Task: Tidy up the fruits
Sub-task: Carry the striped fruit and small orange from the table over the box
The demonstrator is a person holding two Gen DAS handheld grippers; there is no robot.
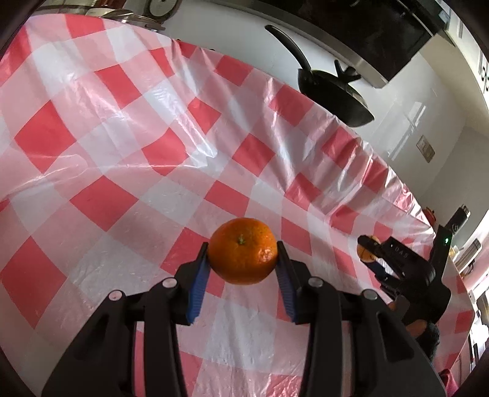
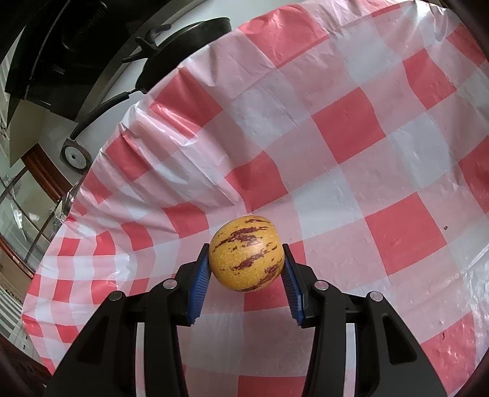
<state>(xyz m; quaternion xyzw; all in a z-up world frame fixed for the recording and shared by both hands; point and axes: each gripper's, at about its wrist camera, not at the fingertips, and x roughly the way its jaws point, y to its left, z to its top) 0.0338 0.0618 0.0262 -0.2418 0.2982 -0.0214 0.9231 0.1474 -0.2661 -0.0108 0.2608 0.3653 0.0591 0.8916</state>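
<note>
My left gripper [image 1: 243, 249] is shut on an orange [image 1: 243, 251], its blue pads pressed on both sides, stem towards the camera, held above the red-and-white checked tablecloth [image 1: 122, 146]. My right gripper [image 2: 246, 253] is shut on a round yellow fruit with purple streaks [image 2: 245, 253], also held clear of the tablecloth [image 2: 351, 128]. In the left wrist view the right gripper [image 1: 371, 249] shows at the right, with a bit of its yellow fruit [image 1: 364, 253] visible between its fingers.
A black pan [image 1: 333, 91] with a long handle sits past the table's far edge [image 1: 305, 88]; the same pan [image 2: 171, 52] appears top left in the right wrist view. Metal lids [image 1: 122, 15] lie at the top left. The cloth is wrinkled along its far side.
</note>
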